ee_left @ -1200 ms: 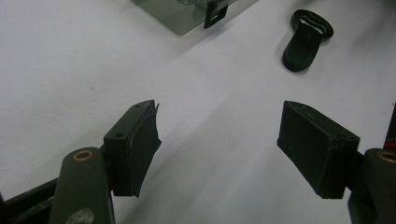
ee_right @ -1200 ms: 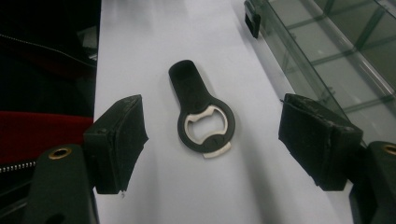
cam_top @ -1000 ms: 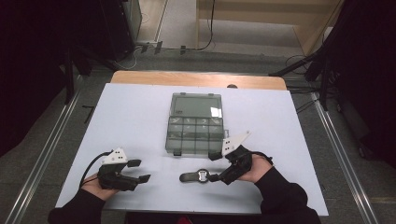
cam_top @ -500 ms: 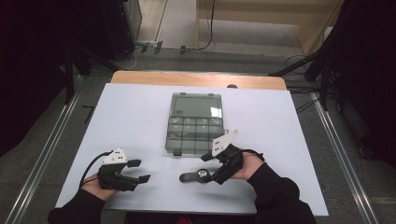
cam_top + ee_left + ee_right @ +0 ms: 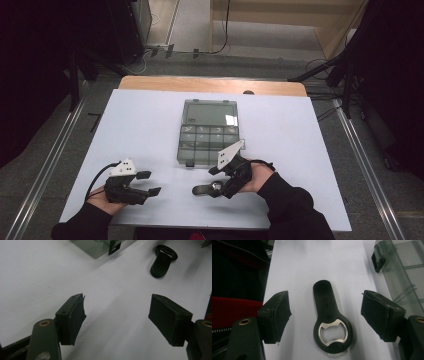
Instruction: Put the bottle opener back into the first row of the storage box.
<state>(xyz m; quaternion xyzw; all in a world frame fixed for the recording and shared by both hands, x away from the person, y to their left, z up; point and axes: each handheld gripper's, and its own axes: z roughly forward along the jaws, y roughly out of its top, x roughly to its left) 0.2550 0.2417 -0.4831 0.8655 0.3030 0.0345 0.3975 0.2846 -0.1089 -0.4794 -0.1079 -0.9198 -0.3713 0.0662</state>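
Worktop: white rectangular worktop with a wooden strip along its far edge, carrying everything below.
Case: clear grey plastic compartment case with a small black latch on its near edge, near the worktop's middle, at about 12 o'clock from the opener.
Right tongs: right tongs, held in a hand at the near right part of the worktop, with jaws spread wide apart and gripping nothing.
Left tongs: left tongs, held in a hand at the near left, with jaws also spread apart and empty, well apart from the opener, which lies toward 3 o'clock from them in the high view.
Opener position: black plastic bottle opener with a metal mouth lies flat on the worktop between the right tongs' two jaws, touching neither.
Opener direction: in the right gripper view its long axis runs from 6 to 12 o'clock, head near the camera and handle pointing away; in the high view the handle points toward 9 o'clock.
Opener look: rounded head with a bright steel opening, narrower handle with small embossed marks.
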